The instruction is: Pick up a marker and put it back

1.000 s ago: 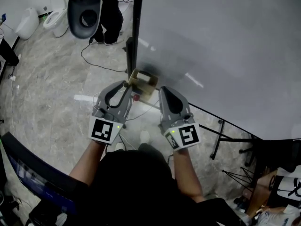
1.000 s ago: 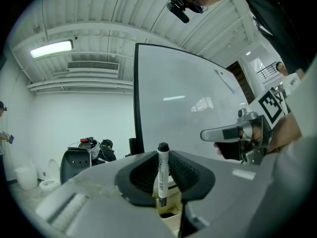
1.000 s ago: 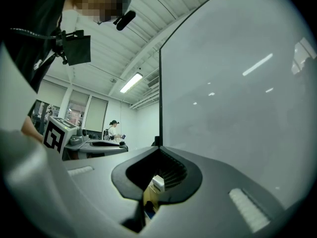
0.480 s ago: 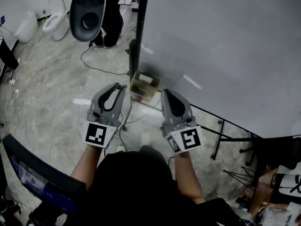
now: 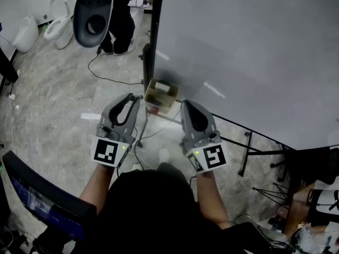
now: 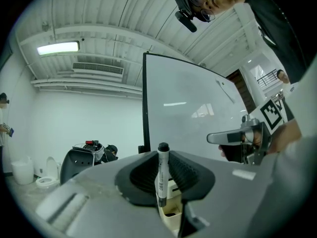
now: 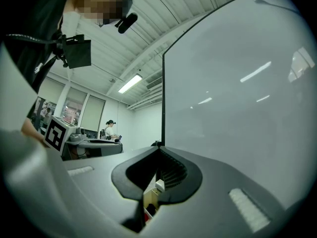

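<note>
- The marker (image 6: 162, 175) is held in the left gripper (image 6: 162, 155), whose jaws are clamped on its white barrel, one ribbed pad on each side.
- In the left gripper view its long axis runs crosswise to the jaws, and the black cap end sticks up past the pads. The lower end hangs in the gap beneath them.
- Straight under that lower end in the same view is the small tan box (image 6: 171, 217) with its top open. I judge it to be the place the marker goes back to.
- From the head view, the box (image 5: 161, 95) sits at the lower left corner of the whiteboard (image 5: 249, 57), against the dark left edge. It is just ahead of the left gripper (image 5: 132, 97) and slightly to its right, close but not touching.
- The right gripper (image 5: 186, 103) is about as near to the box on the other side. Its jaws are together at the tips with nothing between them, so it has no part in the return.
- Something red (image 5: 154, 109) shows at the near bottom of the box, but it is too small to tell what it is.
- Putting the marker back likely calls for a short move forward and to the right. The marker would need to stay upright so the lower end goes into the opening first.
- The opening looks narrow, so the lower end could catch on the rim.
</note>
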A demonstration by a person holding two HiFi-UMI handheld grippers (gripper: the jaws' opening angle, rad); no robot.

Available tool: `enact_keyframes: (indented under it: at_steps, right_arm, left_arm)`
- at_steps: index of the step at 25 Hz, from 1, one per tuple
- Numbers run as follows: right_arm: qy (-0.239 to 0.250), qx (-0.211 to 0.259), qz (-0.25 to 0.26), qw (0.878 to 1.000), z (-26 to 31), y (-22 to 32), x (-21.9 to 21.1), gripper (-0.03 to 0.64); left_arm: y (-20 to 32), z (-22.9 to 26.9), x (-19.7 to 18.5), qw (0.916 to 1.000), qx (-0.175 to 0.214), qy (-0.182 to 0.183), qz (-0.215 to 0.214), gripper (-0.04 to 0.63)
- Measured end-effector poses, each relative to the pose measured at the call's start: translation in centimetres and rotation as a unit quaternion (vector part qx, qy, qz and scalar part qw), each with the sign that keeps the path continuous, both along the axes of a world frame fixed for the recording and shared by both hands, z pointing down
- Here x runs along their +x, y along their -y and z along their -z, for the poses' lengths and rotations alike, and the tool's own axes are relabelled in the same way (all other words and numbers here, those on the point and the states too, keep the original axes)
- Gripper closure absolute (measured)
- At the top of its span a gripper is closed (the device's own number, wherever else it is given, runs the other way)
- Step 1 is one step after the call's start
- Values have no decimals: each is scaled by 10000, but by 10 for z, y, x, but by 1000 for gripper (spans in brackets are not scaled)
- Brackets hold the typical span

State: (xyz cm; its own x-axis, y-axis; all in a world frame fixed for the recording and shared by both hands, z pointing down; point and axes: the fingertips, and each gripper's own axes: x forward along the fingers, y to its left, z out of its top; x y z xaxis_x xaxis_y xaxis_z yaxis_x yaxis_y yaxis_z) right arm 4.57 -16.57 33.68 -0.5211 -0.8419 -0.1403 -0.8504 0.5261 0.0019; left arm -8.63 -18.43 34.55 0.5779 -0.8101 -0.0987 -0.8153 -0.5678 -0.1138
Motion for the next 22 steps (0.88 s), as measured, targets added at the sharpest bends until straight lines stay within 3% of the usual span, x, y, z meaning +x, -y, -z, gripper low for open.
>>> enact_keyframes:
  at_steps: [22]
  right_arm:
    - [-20,-2,-63,10000,2,-2,6,607]
  left_arm:
    - [0,-6,15,9997,-45,99,-206,520]
